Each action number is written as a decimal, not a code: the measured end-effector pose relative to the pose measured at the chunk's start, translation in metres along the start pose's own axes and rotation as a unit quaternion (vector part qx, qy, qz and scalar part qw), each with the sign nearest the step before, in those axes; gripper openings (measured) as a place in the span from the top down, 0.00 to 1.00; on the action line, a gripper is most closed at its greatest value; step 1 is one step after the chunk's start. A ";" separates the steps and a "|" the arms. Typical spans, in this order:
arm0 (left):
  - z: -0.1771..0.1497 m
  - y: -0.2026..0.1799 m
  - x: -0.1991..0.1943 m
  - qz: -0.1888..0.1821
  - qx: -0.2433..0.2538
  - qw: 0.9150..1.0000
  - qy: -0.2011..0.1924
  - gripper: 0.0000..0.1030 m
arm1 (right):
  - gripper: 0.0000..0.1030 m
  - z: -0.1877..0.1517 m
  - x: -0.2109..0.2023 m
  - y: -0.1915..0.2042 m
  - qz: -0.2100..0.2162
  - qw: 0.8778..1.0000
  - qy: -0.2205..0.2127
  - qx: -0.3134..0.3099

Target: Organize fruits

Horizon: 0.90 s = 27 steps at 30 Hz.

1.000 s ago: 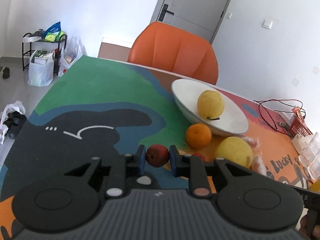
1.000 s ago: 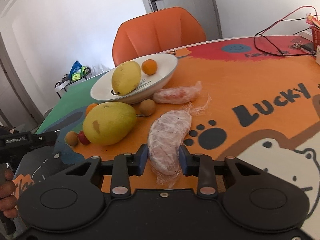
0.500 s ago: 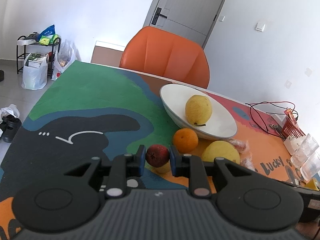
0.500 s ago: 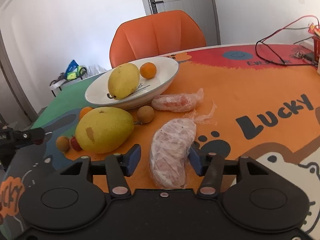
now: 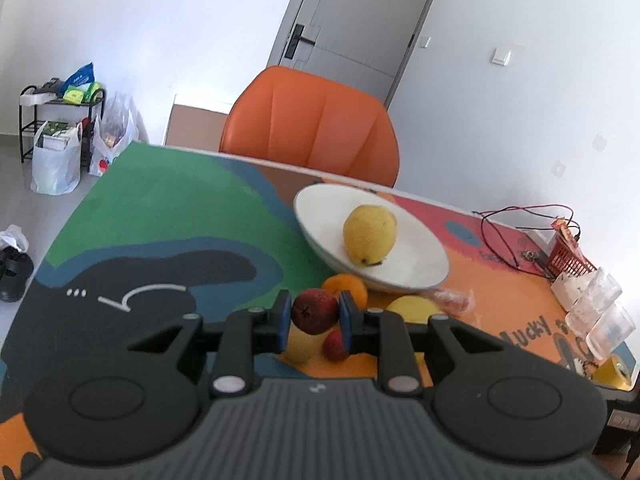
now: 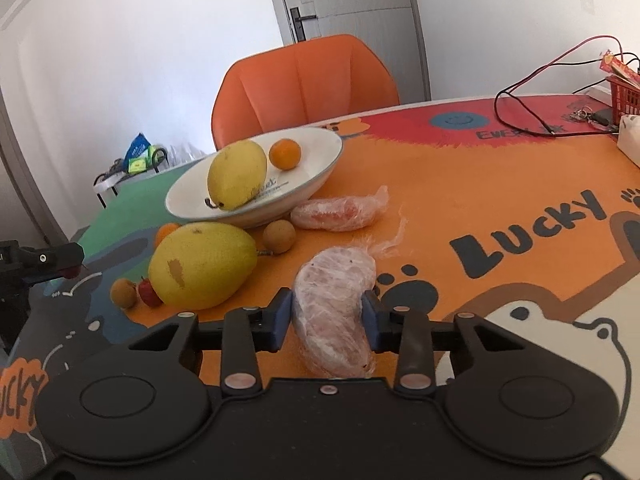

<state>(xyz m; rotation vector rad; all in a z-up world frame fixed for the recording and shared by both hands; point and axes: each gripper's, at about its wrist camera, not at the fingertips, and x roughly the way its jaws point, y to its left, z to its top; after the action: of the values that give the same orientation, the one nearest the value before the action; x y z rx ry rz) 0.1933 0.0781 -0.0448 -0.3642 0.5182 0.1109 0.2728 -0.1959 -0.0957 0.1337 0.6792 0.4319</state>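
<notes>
My left gripper (image 5: 314, 320) is shut on a small dark red fruit (image 5: 315, 311), held just above the table short of the white bowl (image 5: 400, 280). The bowl (image 6: 320, 172) holds a yellow mango (image 6: 236, 174) and a small orange (image 6: 285, 154). The jaws of my right gripper (image 6: 327, 314) are closing on a plastic-wrapped pink fruit segment (image 6: 332, 312) lying on the table, and both pads touch its sides. A big yellow fruit (image 6: 202, 264), a brown round fruit (image 6: 279, 236), a second wrapped segment (image 6: 340, 212) and a small red fruit (image 6: 149, 291) lie near the bowl.
An orange chair (image 5: 312, 132) stands behind the table. Cables (image 6: 552, 80), a red basket (image 5: 568, 256) and clear cups (image 5: 600, 312) sit at the right. Another orange (image 5: 348, 286) lies by the bowl. Bags and a shelf (image 5: 56, 132) stand on the floor at the left.
The left gripper has risen a little with the red fruit in it. The right jaws opened off the wrapped segment, then closed back onto it.
</notes>
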 end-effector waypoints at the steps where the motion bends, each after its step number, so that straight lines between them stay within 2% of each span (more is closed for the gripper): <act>1: 0.002 -0.002 -0.002 0.000 0.004 1.000 -0.003 0.78 | 0.66 0.001 -0.002 0.000 0.003 1.000 -0.004 0.000; 10: 0.019 -0.024 -0.007 -0.002 0.032 0.999 -0.028 0.78 | 0.66 0.015 -0.017 -0.001 0.018 0.999 -0.033 0.007; 19: 0.028 -0.043 -0.008 -0.010 0.048 0.998 -0.032 0.78 | 0.66 0.029 -0.025 -0.006 0.031 0.998 -0.053 0.010; 27: 0.035 -0.047 0.009 -0.006 0.052 0.998 -0.025 0.78 | 0.66 0.042 -0.025 -0.002 0.044 0.997 -0.070 0.010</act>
<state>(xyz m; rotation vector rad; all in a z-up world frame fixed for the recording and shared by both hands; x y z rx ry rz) 0.2270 0.0473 -0.0063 -0.2615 0.4702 0.0804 0.2824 -0.2074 -0.0496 0.2125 0.5417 0.4956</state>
